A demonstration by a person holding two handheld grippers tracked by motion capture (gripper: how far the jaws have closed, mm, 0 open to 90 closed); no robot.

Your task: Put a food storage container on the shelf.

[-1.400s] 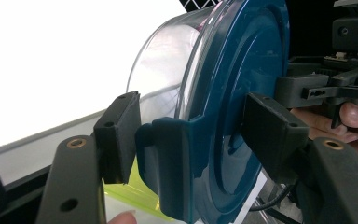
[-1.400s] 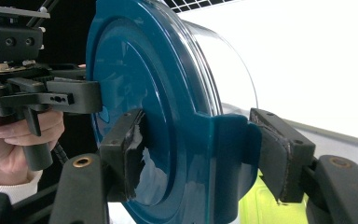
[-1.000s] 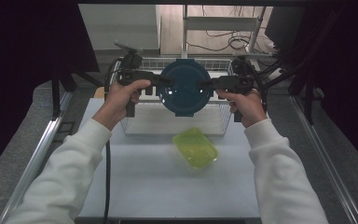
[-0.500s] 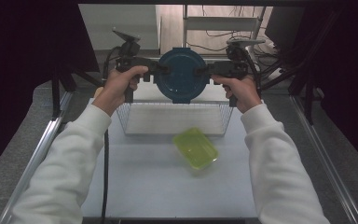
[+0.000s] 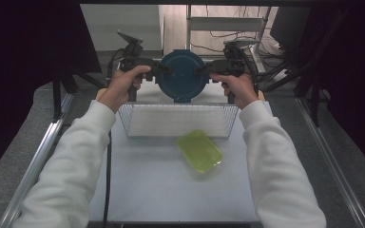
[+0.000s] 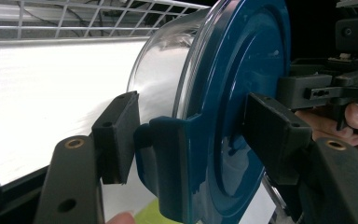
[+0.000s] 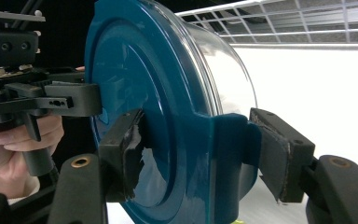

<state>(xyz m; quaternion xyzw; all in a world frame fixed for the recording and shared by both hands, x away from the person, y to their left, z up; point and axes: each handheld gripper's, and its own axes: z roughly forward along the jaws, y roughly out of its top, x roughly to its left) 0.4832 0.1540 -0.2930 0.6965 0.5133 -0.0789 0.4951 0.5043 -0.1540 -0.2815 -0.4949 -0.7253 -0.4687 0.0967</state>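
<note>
Carried farther beyond the wire basket (image 5: pixel 178 119), the blue-lidded container (image 5: pixel 182 76) sits clamped on edge between both grippers' jaws.

container (image 5: pixel 182 76) w/ both grippers | moved fwd, past basket (image 5: pixel 178 121) far edge

My two claws, left claw (image 5: pixel 164 71) and right claw (image 5: pixel 200 72), are both clamped on the round tub (image 5: pixel 181 76), one on each side clip, so the gap between my hands is filled by it. Below it sits the wire basket (image 5: pixel 176 133), its mesh walls fencing the far half of the counter (image 5: pixel 157 190). The basket's inside looks bare, so I have room there from above. The green box (image 5: pixel 199 151) lies just in front of the basket, blocking the right centre. Left front of the counter is free. Metal rails (image 5: pixel 38 156) bound both sides.
</note>
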